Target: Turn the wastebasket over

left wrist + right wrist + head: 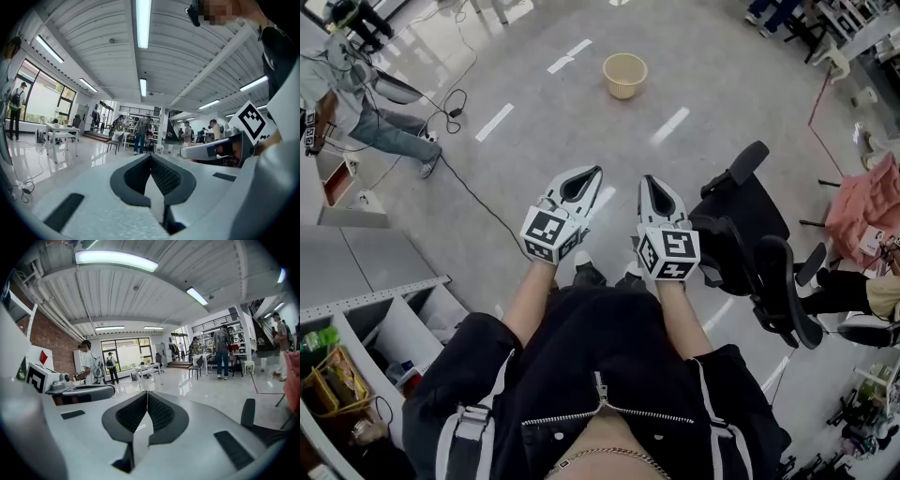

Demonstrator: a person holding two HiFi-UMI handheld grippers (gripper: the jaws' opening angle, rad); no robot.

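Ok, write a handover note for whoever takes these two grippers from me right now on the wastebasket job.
Left gripper: jaws shut, empty, held out in front of the body.
Right gripper: jaws shut, empty, beside the left one.
Wastebasket: beige, standing on the floor with its opening up, well ahead of both grippers, nothing touching it.
Black office chair: close on the right side, so mind it.
Done: nothing on the basket yet.
Left: walk up to it, open the jaws, grip it and turn it over.
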